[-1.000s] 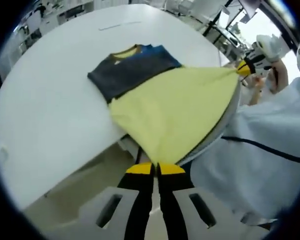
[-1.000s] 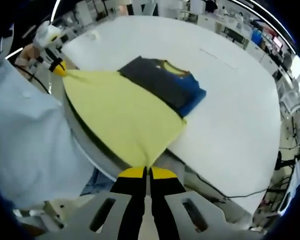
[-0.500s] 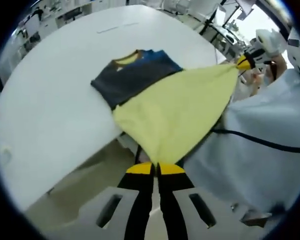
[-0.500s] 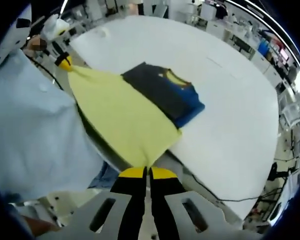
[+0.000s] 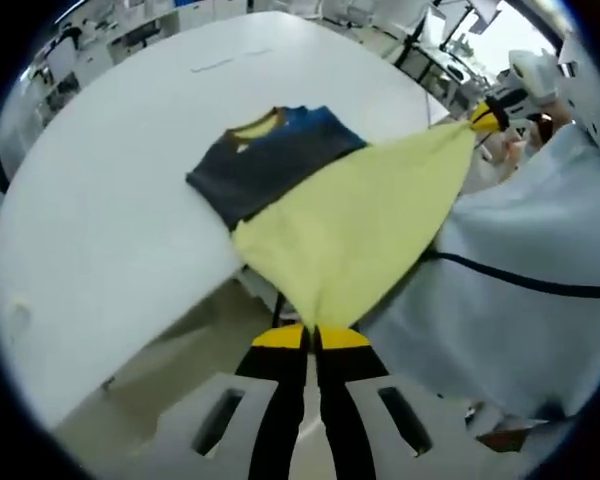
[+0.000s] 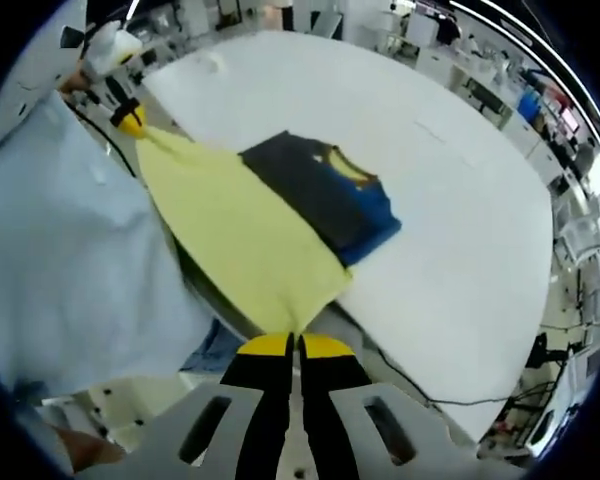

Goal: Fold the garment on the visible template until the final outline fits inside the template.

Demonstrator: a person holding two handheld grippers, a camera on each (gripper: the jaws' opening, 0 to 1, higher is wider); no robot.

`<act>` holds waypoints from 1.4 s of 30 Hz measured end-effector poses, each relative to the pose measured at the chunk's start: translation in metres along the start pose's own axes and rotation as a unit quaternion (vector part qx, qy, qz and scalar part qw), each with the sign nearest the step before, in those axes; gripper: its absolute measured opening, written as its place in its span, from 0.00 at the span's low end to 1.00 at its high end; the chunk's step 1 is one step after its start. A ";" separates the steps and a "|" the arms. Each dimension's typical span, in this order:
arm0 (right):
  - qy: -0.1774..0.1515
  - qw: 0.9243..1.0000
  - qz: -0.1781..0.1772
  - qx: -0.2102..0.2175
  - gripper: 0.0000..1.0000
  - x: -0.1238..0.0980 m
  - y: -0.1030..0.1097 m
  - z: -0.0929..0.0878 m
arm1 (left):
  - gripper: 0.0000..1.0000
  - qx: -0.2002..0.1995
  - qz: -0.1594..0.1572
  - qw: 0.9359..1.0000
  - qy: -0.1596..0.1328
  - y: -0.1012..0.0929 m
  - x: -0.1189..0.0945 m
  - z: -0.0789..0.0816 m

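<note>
1. The left gripper view looks from off the table's (image 5: pixel 110 180) edge, along its own jaws, across the tabletop.
2. The right gripper view faces the table (image 6: pixel 460 200) from the same edge, further along.
3. Both share the shirt (image 5: pixel 330 210) (image 6: pixel 270 220) and the tabletop.

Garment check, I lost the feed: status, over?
Left gripper and right gripper each shut on a yellow corner. Garment stretched off the table edge, dark part flat. Nothing in the way.
</note>
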State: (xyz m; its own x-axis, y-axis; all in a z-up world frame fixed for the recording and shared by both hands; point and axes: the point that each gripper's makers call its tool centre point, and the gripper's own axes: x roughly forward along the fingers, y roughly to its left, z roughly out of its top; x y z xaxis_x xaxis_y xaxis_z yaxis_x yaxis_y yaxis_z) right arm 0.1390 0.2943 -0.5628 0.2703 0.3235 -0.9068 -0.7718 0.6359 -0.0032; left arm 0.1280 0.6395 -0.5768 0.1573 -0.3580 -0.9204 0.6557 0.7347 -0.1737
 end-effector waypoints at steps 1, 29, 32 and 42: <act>-0.002 1.000 0.000 0.000 0.03 0.001 -0.002 0.001 | 0.00 -0.004 0.001 1.000 -0.002 0.001 0.000 0.001; -0.025 1.000 -0.015 -0.002 0.03 0.024 -0.035 0.025 | 0.00 -0.001 0.064 0.996 -0.064 0.051 0.017 0.041; -0.024 0.999 -0.022 0.004 0.03 0.030 -0.044 0.027 | 0.00 0.004 0.064 0.996 -0.063 0.056 0.022 0.045; -0.025 0.999 -0.026 -0.001 0.03 0.047 -0.059 0.034 | 0.00 0.014 0.065 0.996 -0.058 0.074 0.040 0.060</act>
State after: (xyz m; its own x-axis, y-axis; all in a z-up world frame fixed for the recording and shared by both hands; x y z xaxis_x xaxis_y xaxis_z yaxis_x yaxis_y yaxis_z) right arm 0.2168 0.2952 -0.5909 0.3389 0.3248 -0.8830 -0.7571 0.6513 -0.0509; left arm 0.2267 0.6449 -0.6055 0.3253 -0.3252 -0.8879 0.6443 0.7635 -0.0436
